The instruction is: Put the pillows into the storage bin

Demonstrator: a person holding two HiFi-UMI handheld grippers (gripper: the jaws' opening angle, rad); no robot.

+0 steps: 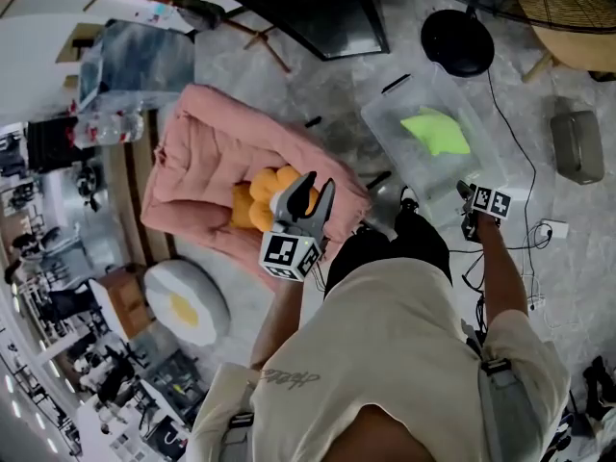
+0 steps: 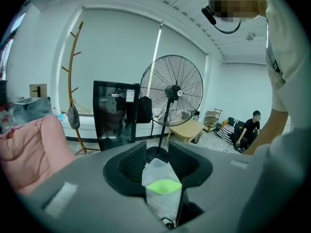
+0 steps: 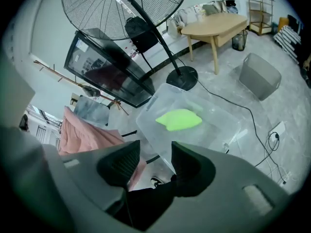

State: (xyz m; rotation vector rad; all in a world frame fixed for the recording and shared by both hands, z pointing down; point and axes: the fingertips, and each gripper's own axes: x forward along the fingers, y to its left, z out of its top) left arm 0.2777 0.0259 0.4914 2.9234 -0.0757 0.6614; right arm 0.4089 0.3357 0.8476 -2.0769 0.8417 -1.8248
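A lime-green pillow (image 1: 435,131) lies inside the clear plastic storage bin (image 1: 385,128) on the floor. An orange lobed pillow (image 1: 262,192) rests on a pink padded cushion (image 1: 207,152). My left gripper (image 1: 320,181) hovers beside the orange pillow, open and holding nothing; in the left gripper view its jaws (image 2: 156,152) frame the bin (image 2: 158,171) and green pillow (image 2: 164,185) farther off. My right gripper (image 1: 465,192) is at the bin's near edge, open and empty. In the right gripper view its jaws (image 3: 155,152) point at the bin (image 3: 218,115) and green pillow (image 3: 179,119).
A white fried-egg pillow (image 1: 188,301) lies on the floor by the pink cushion. A standing fan's black base (image 1: 457,41) is beyond the bin. A grey box (image 1: 577,147) and a power strip with cables (image 1: 553,229) sit to the right. A black screen (image 1: 318,8) leans at the back.
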